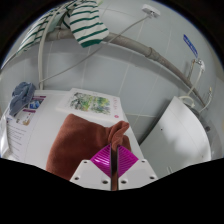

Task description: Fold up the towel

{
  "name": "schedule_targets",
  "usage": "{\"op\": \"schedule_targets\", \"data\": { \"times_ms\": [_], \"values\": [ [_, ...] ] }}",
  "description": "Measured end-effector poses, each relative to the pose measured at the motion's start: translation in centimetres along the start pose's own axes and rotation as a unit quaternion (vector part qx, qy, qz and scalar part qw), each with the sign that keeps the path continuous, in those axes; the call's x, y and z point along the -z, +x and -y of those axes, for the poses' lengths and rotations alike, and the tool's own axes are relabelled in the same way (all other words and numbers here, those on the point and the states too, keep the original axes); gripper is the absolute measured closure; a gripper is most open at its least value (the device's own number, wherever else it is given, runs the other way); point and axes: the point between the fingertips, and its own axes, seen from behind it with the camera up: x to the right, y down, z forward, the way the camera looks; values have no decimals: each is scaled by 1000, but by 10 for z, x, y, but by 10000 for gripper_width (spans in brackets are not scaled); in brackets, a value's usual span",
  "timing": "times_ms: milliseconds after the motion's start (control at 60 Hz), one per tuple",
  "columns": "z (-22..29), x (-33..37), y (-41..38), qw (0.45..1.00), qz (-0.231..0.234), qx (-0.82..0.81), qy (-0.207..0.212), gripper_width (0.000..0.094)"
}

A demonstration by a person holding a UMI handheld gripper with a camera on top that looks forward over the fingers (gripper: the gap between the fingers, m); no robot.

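A brown towel (82, 140) lies on the white table (55, 115) just ahead of my fingers. One part of it is lifted into a raised fold (119, 135) that runs down between my magenta pads (103, 160). My gripper (115, 170) is shut on this fold, holding it above the rest of the towel. The towel's near edge is hidden behind my fingers.
A printed sheet (90, 101) lies on the table beyond the towel. A blue cloth (20, 97) and a card (33, 106) sit at the table's left end. A green-and-white striped cloth (85, 22) hangs above. A white panel (180, 125) stands to the right.
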Motion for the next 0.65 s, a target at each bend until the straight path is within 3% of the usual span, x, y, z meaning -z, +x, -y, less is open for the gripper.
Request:
{"op": "schedule_targets", "data": {
  "times_ms": [33, 150, 183, 317, 533, 650],
  "values": [
    [0, 4, 4, 1000, -10, 2, -7, 749],
    [8, 43, 31, 998, -61, 0, 7, 71],
    [12, 60, 35, 998, -66, -8, 19, 121],
    [8, 146, 34, 996, -59, -53, 48, 88],
    [-29, 277, -43, 988, 71, -129, 51, 89],
    [-48, 321, -61, 984, 106, -133, 44, 85]
  ]
}}
